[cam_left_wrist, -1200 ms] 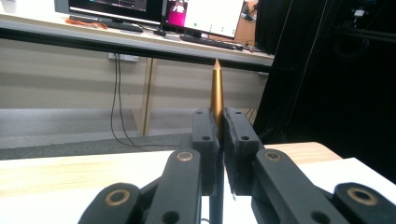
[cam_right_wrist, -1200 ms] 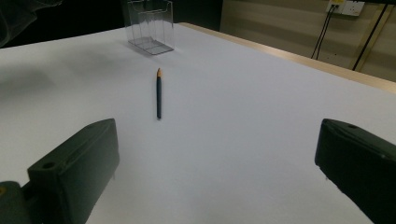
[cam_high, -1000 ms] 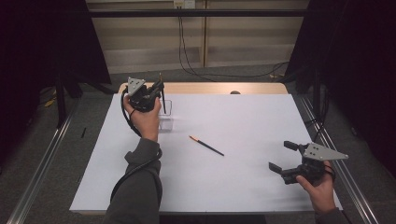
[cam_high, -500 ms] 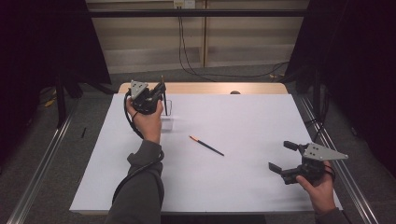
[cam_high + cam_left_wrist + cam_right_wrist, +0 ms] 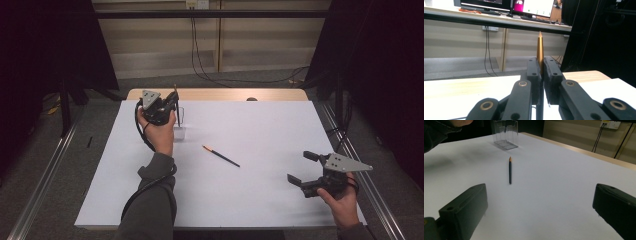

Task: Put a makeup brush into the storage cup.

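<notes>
My left gripper (image 5: pixel 172 104) is shut on a gold pencil (image 5: pixel 540 50) that stands upright between its jaws, point up. Its lower end hangs in or just above a clear plastic holder (image 5: pixel 178 125) at the far left of the white table (image 5: pixel 270 125). A second, dark pencil (image 5: pixel 221 156) with an orange tip lies flat near the table's middle, also seen as the dark pencil (image 5: pixel 510 170) beyond my right jaws. My right gripper (image 5: pixel 304 167) is open near the right front edge, nothing between its fingers (image 5: pixel 464 210). The clear holder (image 5: pixel 506 133) sits beyond the pencil.
A wooden strip (image 5: pixel 220 94) runs along the table's far edge, with a wall and hanging cables (image 5: pixel 197 55) behind. Metal rails (image 5: pixel 45 170) flank the table on the floor. A desk with monitors (image 5: pixel 534 7) stands in the background of the left gripper view.
The left hand with the gold pencil has shifted slightly over the holder. The right gripper and the dark pencil have stayed put.
</notes>
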The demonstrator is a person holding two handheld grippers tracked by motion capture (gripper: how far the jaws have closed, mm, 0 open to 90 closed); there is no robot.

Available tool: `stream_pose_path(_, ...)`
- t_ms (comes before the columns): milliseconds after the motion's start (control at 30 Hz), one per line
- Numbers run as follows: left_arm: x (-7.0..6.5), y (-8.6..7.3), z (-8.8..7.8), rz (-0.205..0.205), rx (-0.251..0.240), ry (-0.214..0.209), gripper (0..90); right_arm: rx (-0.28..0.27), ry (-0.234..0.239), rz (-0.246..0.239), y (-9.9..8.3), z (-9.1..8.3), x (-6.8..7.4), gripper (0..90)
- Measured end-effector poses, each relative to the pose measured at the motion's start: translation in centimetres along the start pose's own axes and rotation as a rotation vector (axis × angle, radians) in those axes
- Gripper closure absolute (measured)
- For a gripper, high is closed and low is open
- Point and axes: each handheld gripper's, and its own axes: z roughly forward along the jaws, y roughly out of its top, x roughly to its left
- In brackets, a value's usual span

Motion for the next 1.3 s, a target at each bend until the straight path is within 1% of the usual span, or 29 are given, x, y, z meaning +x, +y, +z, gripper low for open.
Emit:
stream_pose_path(67,-0.02,-0.05,-0.01,-0.001,0.001,0.002,84.1,0.0,-0.001,0.001,0.0,0.01,0.02,0.0)
stream_pose_path(100,-0.02,-0.06,-0.05,0.002,0.004,0.01,84.1,0.001,0.001,0.004,0.0,0.0,0.05,0.0)
stream_pose_path(167,0.0,-0.15,-0.05,-0.006,0.002,-0.006,84.1,0.0,-0.001,0.004,0.0,0.04,0.04,0.0)
stream_pose_path(200,0.03,-0.13,-0.13,0.003,0.013,-0.006,84.1,0.0,-0.001,0.004,0.02,0.02,0.05,0.0)
stream_pose_path(233,0.01,-0.14,-0.14,-0.002,0.014,0.0,84.0,0.0,0.001,0.003,0.03,0.02,0.06,0.0)
stream_pose_path(267,0.0,-0.22,-0.1,-0.005,0.0,-0.004,84.0,0.0,0.004,0.002,0.04,0.0,0.06,0.0)
stream_pose_path(300,0.02,-0.24,-0.13,-0.001,0.005,-0.009,84.0,0.0,0.004,0.001,0.03,0.0,0.05,0.0)
stream_pose_path(367,-0.01,-0.37,-0.16,-0.004,0.006,-0.002,84.0,0.001,0.002,0.003,0.01,0.05,0.06,0.0)
stream_pose_path(400,0.02,-0.38,-0.22,0.002,0.015,0.0,83.9,0.0,0.005,0.003,0.01,0.05,0.06,0.0)
stream_pose_path(467,0.05,-0.51,-0.22,-0.01,0.004,-0.001,84.0,0.002,0.007,0.0,0.03,0.05,0.05,0.0)
stream_pose_path(533,0.02,-0.59,-0.26,-0.01,0.011,-0.008,83.9,-0.001,0.007,-0.002,0.03,0.1,0.06,0.0)
stream_pose_path(567,0.06,-0.6,-0.34,-0.006,0.025,-0.005,83.9,0.003,0.004,-0.001,0.04,0.07,0.08,0.0)
stream_pose_path(600,0.08,-0.67,-0.31,-0.006,0.012,-0.005,83.9,0.001,0.007,0.0,0.04,0.09,0.08,0.0)
stream_pose_path(733,0.1,-0.75,-0.34,-0.012,0.019,-0.006,83.9,0.002,0.002,-0.002,0.05,0.08,0.09,0.0)
stream_pose_path(800,0.17,-0.78,-0.41,-0.01,0.023,-0.008,83.9,-0.003,0.009,-0.002,0.03,0.11,0.07,0.0)
stream_pose_path(867,0.15,-0.81,-0.39,-0.022,0.018,-0.003,83.8,0.001,0.008,-0.003,0.04,0.08,0.06,0.0)
stream_pose_path(933,0.13,-0.83,-0.4,-0.026,0.029,-0.007,83.5,-0.001,0.005,-0.001,0.05,0.09,0.1,0.0)
stream_pose_path(967,0.2,-0.81,-0.45,-0.022,0.046,-0.008,82.6,0.002,0.006,-0.002,0.05,0.08,0.1,0.0)
stream_pose_path(1033,0.3,-0.84,-0.41,-0.031,0.06,-0.003,76.4,0.003,0.005,-0.004,0.06,0.09,0.12,0.0)
stream_pose_path(1100,0.43,-0.91,-0.34,-0.033,0.054,-0.007,69.2,0.003,0.007,-0.003,0.06,0.09,0.14,0.0)
stream_pose_path(1133,0.54,-0.91,-0.42,-0.022,0.06,-0.008,66.7,0.004,0.01,-0.007,0.08,0.08,0.13,0.0)
stream_pose_path(1200,0.55,-0.88,-0.5,-0.017,0.064,0.002,63.7,0.003,0.01,-0.006,0.09,0.09,0.14,0.0)
stream_pose_path(1233,0.64,-0.87,-0.54,-0.02,0.063,-0.004,61.3,0.003,0.01,-0.006,0.08,0.11,0.14,0.0)
stream_pose_path(1267,0.74,-0.83,-0.63,-0.024,0.068,0.0,59.2,0.001,0.013,-0.005,0.06,0.15,0.14,0.0)
stream_pose_path(1300,0.87,-0.82,-0.67,-0.027,0.06,-0.004,57.2,0.001,0.014,-0.005,0.06,0.17,0.14,0.0)
